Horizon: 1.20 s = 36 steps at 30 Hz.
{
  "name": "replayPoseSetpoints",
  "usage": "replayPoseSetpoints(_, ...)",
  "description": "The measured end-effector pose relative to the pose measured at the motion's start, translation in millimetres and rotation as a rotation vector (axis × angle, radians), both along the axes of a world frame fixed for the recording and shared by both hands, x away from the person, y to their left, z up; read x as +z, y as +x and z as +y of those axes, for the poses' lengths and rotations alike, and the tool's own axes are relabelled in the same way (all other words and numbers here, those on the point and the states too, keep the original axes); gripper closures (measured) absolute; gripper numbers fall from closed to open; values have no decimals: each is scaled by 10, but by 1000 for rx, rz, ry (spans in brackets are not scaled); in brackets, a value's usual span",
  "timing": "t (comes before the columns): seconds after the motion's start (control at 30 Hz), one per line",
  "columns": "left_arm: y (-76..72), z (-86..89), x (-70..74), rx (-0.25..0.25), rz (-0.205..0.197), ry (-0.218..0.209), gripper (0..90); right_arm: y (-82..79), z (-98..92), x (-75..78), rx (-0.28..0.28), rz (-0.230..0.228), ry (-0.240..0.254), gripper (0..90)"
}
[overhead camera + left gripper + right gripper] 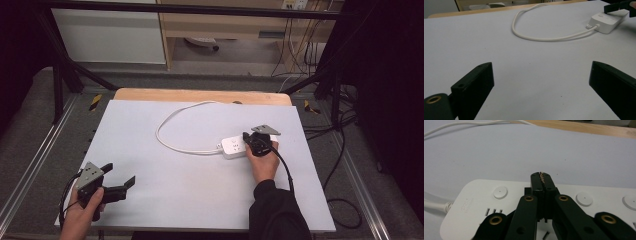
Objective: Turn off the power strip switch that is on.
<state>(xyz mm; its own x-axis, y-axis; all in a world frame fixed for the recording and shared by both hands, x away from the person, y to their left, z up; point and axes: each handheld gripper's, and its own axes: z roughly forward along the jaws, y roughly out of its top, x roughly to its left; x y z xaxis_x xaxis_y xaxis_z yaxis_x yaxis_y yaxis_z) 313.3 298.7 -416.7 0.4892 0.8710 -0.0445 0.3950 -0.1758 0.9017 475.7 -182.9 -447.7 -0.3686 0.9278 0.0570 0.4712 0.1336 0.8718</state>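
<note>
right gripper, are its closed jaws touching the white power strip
Cannot tell. In the right gripper view the shut right gripper sits over the power strip, but the tips hide any contact or gap beneath them.

The near and left parts of the desk [150, 150] lie bare, giving open passage between the left gripper [120, 176] and the centre. Obstacles sit far right: the white power strip [235, 146], with the right gripper [246, 136] over it, and its white cable [172, 135] looping toward the far edge. Black frame bars [60, 75] flank the far corners.
</note>
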Motion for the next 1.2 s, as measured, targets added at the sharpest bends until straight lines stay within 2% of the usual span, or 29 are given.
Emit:
replayPoseSetpoints(0.4, -3, -8, 1, 1, 1, 0, 58, 3, 8, -4, 11, -5, -28, 900)
replayPoseSetpoints(1.2, -2, -1, -2, 0, 5, -6, 58, -7, 11, -12, 2, -5, -22, 900)
